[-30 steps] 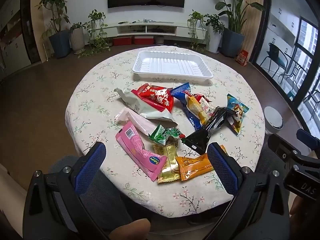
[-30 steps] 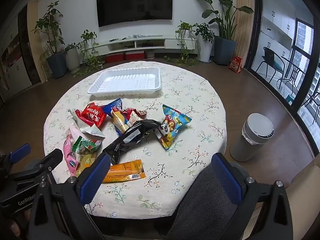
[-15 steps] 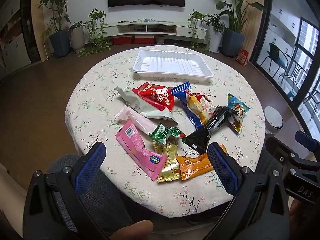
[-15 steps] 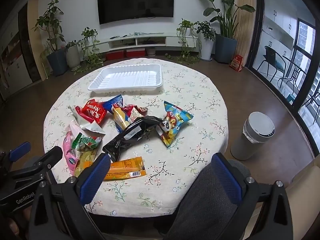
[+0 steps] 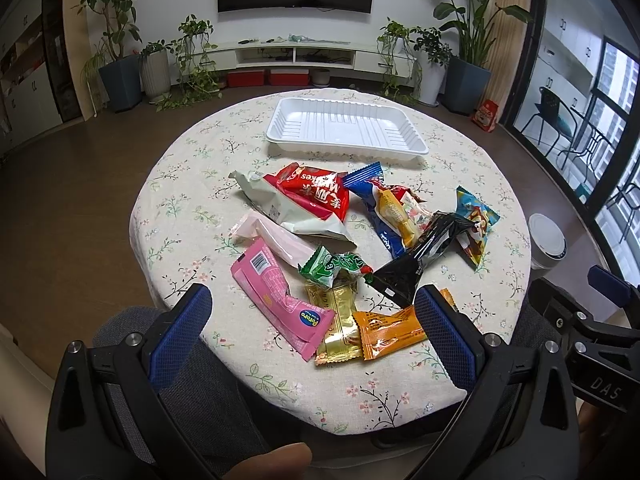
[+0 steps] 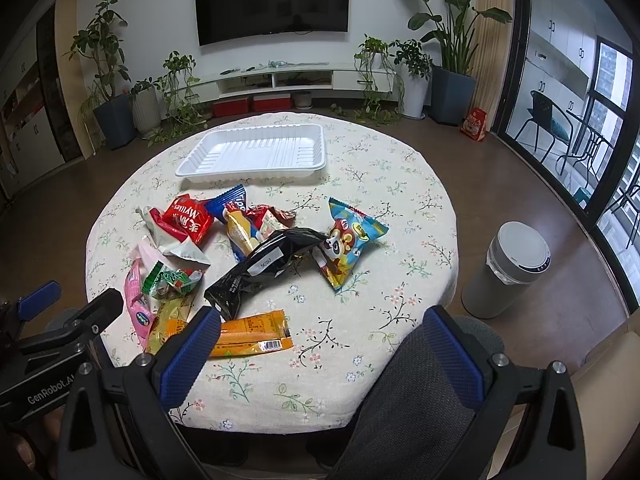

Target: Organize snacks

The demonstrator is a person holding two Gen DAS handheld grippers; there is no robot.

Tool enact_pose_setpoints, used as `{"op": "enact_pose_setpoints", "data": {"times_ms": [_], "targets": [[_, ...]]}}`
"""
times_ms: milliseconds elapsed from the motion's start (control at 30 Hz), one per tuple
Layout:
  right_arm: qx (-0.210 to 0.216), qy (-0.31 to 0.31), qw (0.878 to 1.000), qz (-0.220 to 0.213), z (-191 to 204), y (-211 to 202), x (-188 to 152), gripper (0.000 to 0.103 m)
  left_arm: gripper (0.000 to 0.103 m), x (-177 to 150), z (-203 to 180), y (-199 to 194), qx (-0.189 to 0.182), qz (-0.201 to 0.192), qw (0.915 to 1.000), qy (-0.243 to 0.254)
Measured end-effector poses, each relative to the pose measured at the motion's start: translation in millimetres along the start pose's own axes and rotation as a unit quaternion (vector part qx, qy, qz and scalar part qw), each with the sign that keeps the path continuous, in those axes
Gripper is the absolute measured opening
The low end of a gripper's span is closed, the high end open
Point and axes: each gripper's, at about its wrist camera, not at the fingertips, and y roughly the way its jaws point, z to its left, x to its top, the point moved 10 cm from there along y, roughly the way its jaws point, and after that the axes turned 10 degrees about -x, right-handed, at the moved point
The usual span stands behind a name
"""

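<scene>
Left wrist view: we have edged nearer the snack wrappers (image 5: 352,248), white tray (image 5: 346,130) still empty, both jaws wide open, holding nothing.

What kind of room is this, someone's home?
Most likely a home living room: a wall-mounted television, potted plants along the wall, and a round table with a flowered cloth, holding snacks and a white tray.

White tray (image 5: 416,145), floral tablecloth (image 5: 188,208)

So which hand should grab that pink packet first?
Probably the left gripper: the pink packet lies just ahead of its open fingers. The right gripper is off to the packet's other side.
</scene>
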Motion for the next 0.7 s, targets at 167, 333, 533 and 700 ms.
{"op": "enact_pose_setpoints", "data": {"times_ms": [167, 333, 533, 700], "targets": [[0.0, 0.0, 1.0, 0.001, 0.3, -0.1, 0.1, 0.103, 0.103, -0.3, 0.4, 0.3, -0.001, 0.0, 1.0, -0.001], [0.0, -0.001, 1.0, 0.001, 0.5, 0.4, -0.1, 0.103, 0.103, -0.2, 0.1, 0.4, -0.001, 0.0, 1.0, -0.001], [0.0, -0.001, 1.0, 0.002, 0.7, 0.2, 0.0, 0.103, 0.103, -0.4, 0.2, 0.9, -0.001, 0.001, 1.0, -0.001], [0.0, -0.001, 1.0, 0.002, 0.5, 0.0, 0.4, 0.103, 0.103, -0.8, 0.7, 1.4, -0.001, 0.001, 1.0, -0.002]]}}
